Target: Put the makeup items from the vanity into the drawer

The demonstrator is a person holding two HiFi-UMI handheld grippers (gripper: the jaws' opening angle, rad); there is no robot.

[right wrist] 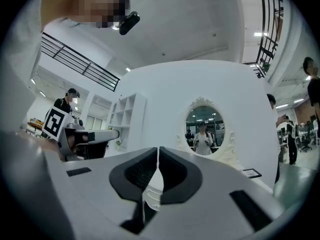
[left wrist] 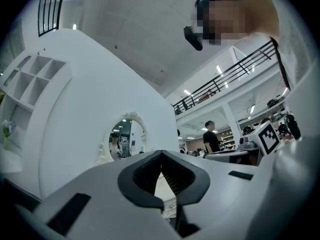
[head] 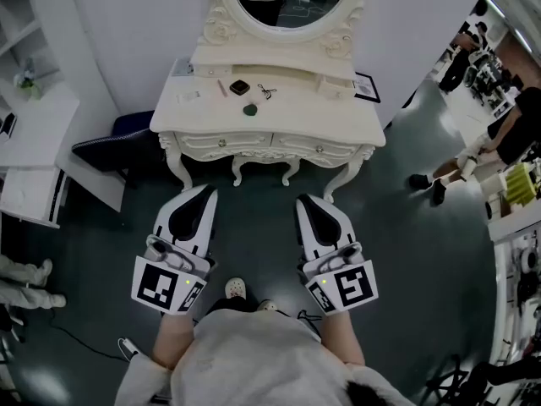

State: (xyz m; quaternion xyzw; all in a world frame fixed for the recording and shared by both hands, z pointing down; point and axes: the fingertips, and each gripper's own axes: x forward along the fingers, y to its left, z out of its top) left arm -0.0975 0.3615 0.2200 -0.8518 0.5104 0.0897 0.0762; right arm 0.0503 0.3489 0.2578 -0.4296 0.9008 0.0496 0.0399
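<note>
A: Both claws sit nearest, well short of the vanity (head: 334,117): left gripper (head: 205,194) and right gripper (head: 303,200), jaws pressed together, empty.
B: And the makeup?
A: On the top: compact (head: 239,86), green piece (head: 250,108), pink stick (head: 222,87). The drawer (head: 221,145) beneath looks closed.
B: Risk?
A: Reaching in with jaws together could shove small pieces off the edge. Grabbing before the drawer opens leaves nowhere to drop them.

Ahead of the person's torso (head: 254,358), the left gripper (head: 205,194) and right gripper (head: 303,201) are held side by side, near level. Both sets of fingers (right wrist: 172,171) are closed together on nothing.
</note>
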